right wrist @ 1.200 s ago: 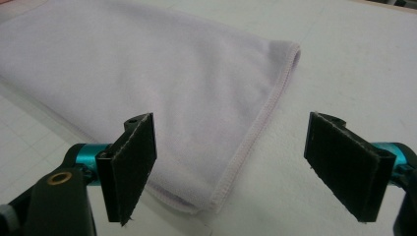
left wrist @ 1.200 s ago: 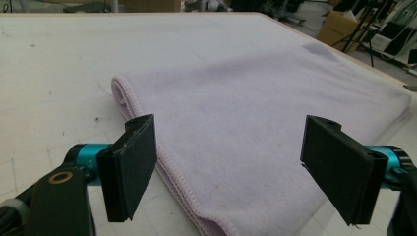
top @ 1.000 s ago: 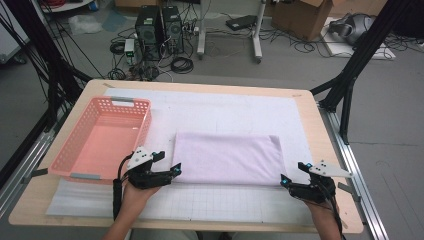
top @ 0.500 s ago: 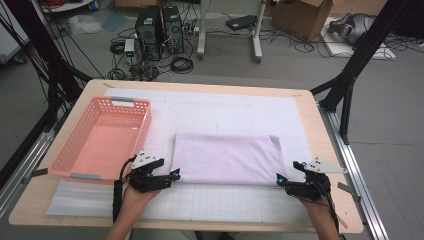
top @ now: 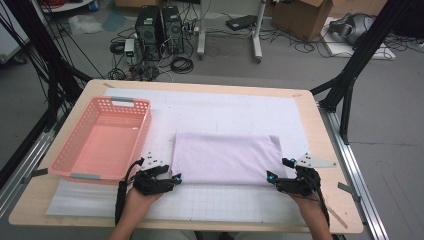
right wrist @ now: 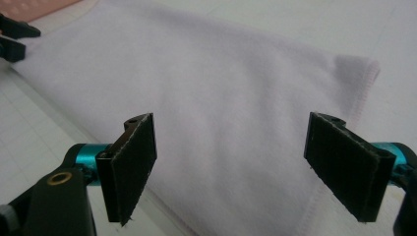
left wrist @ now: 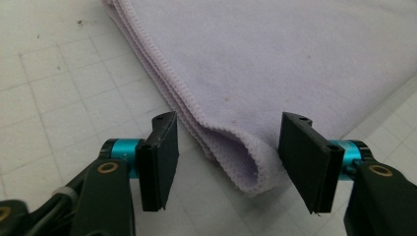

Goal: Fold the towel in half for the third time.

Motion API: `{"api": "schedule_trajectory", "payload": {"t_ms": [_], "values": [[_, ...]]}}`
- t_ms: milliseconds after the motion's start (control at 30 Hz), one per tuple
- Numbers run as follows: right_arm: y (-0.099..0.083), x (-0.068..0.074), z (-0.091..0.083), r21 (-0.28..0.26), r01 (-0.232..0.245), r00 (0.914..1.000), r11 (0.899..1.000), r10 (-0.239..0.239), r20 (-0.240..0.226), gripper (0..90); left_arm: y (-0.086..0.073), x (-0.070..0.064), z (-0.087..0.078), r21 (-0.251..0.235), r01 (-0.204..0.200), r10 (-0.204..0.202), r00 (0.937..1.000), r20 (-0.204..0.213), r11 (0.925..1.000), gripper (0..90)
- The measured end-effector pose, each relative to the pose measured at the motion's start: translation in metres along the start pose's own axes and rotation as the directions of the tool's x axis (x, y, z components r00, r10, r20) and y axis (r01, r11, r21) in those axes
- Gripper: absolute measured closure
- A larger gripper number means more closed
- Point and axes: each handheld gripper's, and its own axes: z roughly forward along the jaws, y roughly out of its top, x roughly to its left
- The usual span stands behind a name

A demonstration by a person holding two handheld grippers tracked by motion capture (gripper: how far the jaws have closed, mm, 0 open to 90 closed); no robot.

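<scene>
High view shows the towel [top: 226,159] lying long axis nine-to-three, left gripper [top: 172,178] and right gripper [top: 272,178] at its six-o'clock corners, jaws wide, holding nothing.

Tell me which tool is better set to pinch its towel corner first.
Left, probably. The left tool is open with the folded corner of the towel already between its jaws. The right tool is open too, but its corner lies off-centre.

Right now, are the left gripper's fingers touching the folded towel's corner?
Apart. In the left gripper view the left gripper is open: each of the fingers stands clear of the folded towel, whose corner lies between them, mat visible in the gaps.
</scene>
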Motion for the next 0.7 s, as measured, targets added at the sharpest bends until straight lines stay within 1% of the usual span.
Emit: {"api": "schedule_trajectory", "payload": {"t_ms": [33,67,133,167,233,300,333,400,467,500,600,667,700], "values": [[0.001,0.002,0.002,-0.002,-0.007,1.0000,1.000,0.007,-0.005,18.8,0.000,0.000,0.000,0.001,-0.002,0.002,1.0000,-0.001,1.0000,43.4],[0.002,0.002,0.004,-0.005,0.004,1.0000,1.000,-0.004,-0.007,18.8,0.000,0.000,0.000,0.001,0.001,-0.001,1.0000,-0.003,1.0000,44.6],[0.004,0.006,0.009,0.006,0.012,0.9998,1.000,-0.012,-0.017,18.8,0.000,0.000,0.000,0.003,0.002,-0.002,1.0000,-0.003,1.0000,46.7],[0.006,0.009,0.012,0.010,0.024,0.9996,1.000,-0.024,-0.013,18.8,0.000,0.000,0.001,0.001,0.001,-0.001,1.0000,-0.006,1.0000,47.8],[0.011,0.013,0.018,0.008,0.028,0.9995,1.000,-0.028,-0.012,18.8,0.000,-0.002,0.001,0.004,-0.010,0.010,0.9999,-0.013,0.9999,50.7],[0.018,0.016,0.025,0.001,0.041,0.9990,0.999,-0.041,-0.018,18.8,0.000,-0.002,0.001,0.007,-0.018,0.018,0.9998,-0.011,0.9998,55.7],[0.021,0.017,0.028,0.001,0.046,0.9988,0.999,-0.046,-0.017,18.8,0.001,-0.003,0.002,0.005,-0.009,0.009,0.9999,-0.009,0.9999,58.3],[0.030,0.020,0.038,-0.007,0.040,0.9986,0.999,-0.040,-0.033,18.8,0.001,-0.002,0.002,0.006,-0.008,0.008,1.0000,-0.006,0.9999,61.9],[0.040,0.023,0.049,-0.016,0.002,0.9971,1.000,-0.003,-0.076,18.7,0.001,-0.002,0.002,0.003,0.006,-0.006,1.0000,0.006,1.0000,65.4],[0.044,0.025,0.055,-0.013,0.021,0.9968,1.000,-0.022,-0.077,18.7,0.001,-0.001,0.002,0.002,0.012,-0.012,0.9999,0.007,0.9999,66.8],[0.058,0.034,0.069,0.020,0.052,0.9955,0.998,-0.050,-0.080,18.7,0.001,-0.002,0.002,0.001,0.022,-0.022,0.9997,0.004,0.9998,69.6],[0.067,0.038,0.076,0.023,0.073,0.9933,0.997,-0.071,-0.091,18.7,0.001,-0.002,0.003,-0.001,0.030,-0.030,0.9995,0.006,0.9995,70.8],[0.072,0.039,0.080,0.023,0.080,0.9925,0.997,-0.078,-0.095,18.8,0.001,-0.002,0.002,0.003,0.028,-0.028,0.9996,0.007,0.9996,71.2]]}}
